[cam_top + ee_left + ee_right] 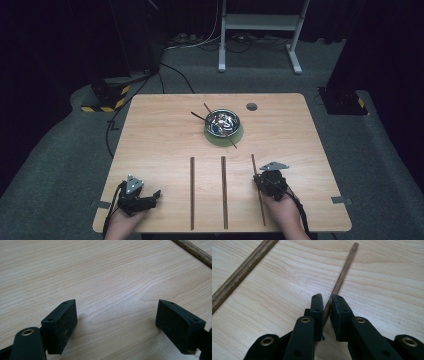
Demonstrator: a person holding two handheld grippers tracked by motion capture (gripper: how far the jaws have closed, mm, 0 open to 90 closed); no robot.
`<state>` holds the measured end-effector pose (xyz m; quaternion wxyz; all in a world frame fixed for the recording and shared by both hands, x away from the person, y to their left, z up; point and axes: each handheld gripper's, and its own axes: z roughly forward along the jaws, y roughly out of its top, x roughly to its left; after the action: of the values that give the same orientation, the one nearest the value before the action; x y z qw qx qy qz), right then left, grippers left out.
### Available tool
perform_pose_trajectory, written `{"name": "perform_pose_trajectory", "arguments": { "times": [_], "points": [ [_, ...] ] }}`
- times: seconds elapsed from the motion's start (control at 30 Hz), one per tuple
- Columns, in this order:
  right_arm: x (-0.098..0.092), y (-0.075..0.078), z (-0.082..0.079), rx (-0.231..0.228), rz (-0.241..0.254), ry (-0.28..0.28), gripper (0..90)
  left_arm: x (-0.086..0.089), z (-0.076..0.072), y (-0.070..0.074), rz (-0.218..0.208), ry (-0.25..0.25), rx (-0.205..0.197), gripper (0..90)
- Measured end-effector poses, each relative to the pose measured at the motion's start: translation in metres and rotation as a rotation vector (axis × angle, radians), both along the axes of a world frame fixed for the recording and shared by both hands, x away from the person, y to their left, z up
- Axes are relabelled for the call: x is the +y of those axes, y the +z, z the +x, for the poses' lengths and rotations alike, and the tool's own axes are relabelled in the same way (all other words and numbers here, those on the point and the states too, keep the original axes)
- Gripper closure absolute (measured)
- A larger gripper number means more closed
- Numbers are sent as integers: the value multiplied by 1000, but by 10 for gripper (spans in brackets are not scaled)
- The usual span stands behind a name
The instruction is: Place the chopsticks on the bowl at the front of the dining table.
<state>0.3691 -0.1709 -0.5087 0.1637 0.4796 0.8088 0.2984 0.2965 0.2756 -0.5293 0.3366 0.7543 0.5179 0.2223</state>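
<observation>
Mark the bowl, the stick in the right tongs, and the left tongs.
bowl (223, 121): high view, on its metal inside.
stick (342, 275): right gripper view, mid-shaft beyond the pads.
left tongs (116, 322): left gripper view, midway between its fingertips.

The chopstick (258, 187) was a thin, dark brown wooden stick; it lay flat on the tabletop (165, 130), its far tip toward 12 o'clock, at 5 o'clock from the bowl (223, 121); it sat pinched by the right claw (327, 305).
</observation>
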Motion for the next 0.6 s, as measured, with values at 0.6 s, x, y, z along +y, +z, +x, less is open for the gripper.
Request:
{"name": "perform_pose_trajectory", "arguments": {
  "times": [0.6],
  "points": [
    [-3,4,3,-4,-27,-16,802,0,-2,0,1,6,-2,177]
  ]
}}
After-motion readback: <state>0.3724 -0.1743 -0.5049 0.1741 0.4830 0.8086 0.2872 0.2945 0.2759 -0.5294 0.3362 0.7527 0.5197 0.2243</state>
